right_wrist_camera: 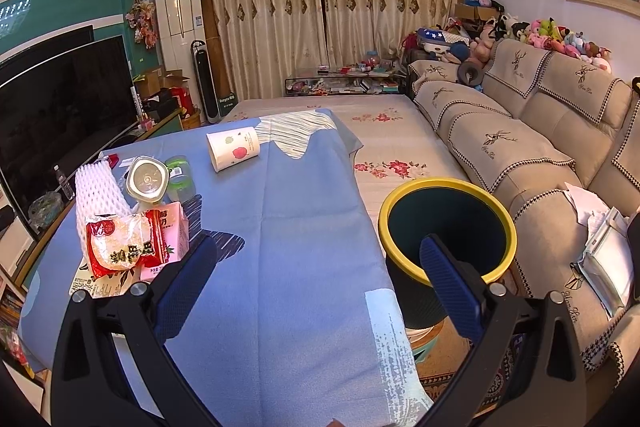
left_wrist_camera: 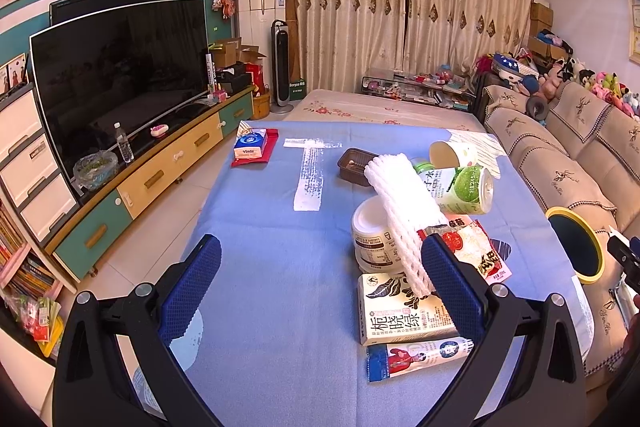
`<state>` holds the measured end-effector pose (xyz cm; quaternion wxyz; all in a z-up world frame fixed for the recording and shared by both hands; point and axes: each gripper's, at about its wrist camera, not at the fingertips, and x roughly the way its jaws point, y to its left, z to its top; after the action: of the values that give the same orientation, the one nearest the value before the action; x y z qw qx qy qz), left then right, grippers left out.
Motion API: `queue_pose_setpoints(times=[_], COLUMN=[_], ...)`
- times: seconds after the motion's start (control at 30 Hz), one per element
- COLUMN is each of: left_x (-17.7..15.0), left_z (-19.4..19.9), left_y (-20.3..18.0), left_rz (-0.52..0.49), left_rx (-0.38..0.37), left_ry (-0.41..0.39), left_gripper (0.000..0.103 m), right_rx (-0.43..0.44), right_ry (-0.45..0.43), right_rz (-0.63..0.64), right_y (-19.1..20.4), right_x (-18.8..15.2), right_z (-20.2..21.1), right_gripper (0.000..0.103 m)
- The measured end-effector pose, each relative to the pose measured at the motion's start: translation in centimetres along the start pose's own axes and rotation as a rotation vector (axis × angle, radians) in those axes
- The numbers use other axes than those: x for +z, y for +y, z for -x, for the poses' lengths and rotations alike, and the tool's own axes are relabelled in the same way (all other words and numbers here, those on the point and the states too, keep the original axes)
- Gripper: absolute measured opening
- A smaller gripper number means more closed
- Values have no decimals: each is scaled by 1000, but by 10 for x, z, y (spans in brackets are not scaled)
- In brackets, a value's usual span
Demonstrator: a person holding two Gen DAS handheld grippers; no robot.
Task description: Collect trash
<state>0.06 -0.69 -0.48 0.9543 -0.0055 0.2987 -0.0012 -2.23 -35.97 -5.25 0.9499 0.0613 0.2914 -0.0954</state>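
Hovering left tongs (left_wrist_camera: 320,279): blue-padded jaws spread wide, empty, above the blue-clothed table (left_wrist_camera: 260,267).
Right tongs (right_wrist_camera: 320,279): jaws spread, empty, straddling the table's right edge.
Trash pile: white foam net sleeve (left_wrist_camera: 400,223), green-label can (left_wrist_camera: 464,189), cream tea carton (left_wrist_camera: 400,311), red snack wrapper (left_wrist_camera: 476,251), heaped near the table's right edge.
Bin: dark round bin with yellow rim (right_wrist_camera: 448,227), beside the table's right edge.

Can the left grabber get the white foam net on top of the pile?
Probably yes. The left hand-held gripper is open and empty, and the foam net lies on top of the trash pile with nothing covering it. One finger is already beside its near end, so the way looks free.
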Motion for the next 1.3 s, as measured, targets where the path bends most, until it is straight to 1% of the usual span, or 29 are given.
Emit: queue_pose_setpoints(times=[0.63,0.8,0.9,1.0,1.17,1.3], left_x=[-2,-2,0,0,2,5], left_z=[-2,-7,-13,-20,-32,-42], left_y=[1,2,5,7,11,14], left_rz=[0,3,8,13,19,23], left_rx=[4,5,10,12,18,19], left_ry=[6,16,27,37,53,58], left_gripper=[99,99,99,99,99,99], right_rx=[1,9,39,66,160,233], right_ry=[6,20,29,30,66,93], right_rz=[-1,1,21,46,102,150], right_y=[1,6,13,21,45,65], right_x=[-4,-5,1,14,42,65], right_z=[-3,-13,-24,-38,-75,-114], right_gripper=[97,97,97,97,97,97])
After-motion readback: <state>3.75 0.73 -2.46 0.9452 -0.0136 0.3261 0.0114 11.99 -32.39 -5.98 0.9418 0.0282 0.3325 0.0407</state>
